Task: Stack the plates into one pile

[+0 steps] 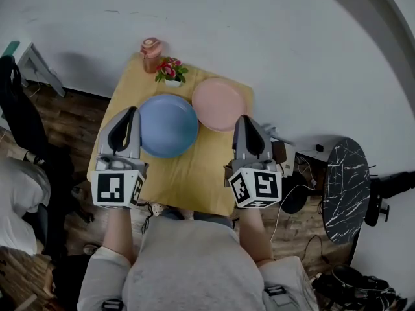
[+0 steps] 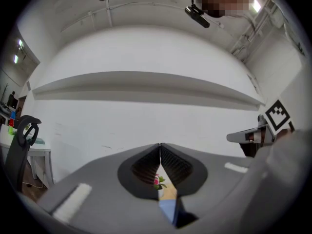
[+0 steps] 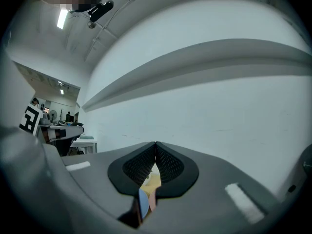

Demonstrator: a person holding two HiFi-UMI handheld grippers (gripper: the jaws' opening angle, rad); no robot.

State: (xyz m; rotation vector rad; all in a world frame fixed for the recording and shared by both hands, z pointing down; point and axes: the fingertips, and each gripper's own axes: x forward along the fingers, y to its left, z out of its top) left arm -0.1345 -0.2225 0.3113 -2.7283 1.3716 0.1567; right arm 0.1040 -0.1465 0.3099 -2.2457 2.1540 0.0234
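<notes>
The left tongs (image 1: 133, 113) and right tongs (image 1: 244, 120) are both pressed shut, apparently holding nothing.

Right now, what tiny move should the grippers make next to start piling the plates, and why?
Probably open the right gripper and lower it toward the pink plate's near rim. Both it and the left gripper are shut and empty above the table, and the pink plate lies beside the blue plate, not stacked on it.

No words, numbers, brands or labels can be read in any of the views.
</notes>
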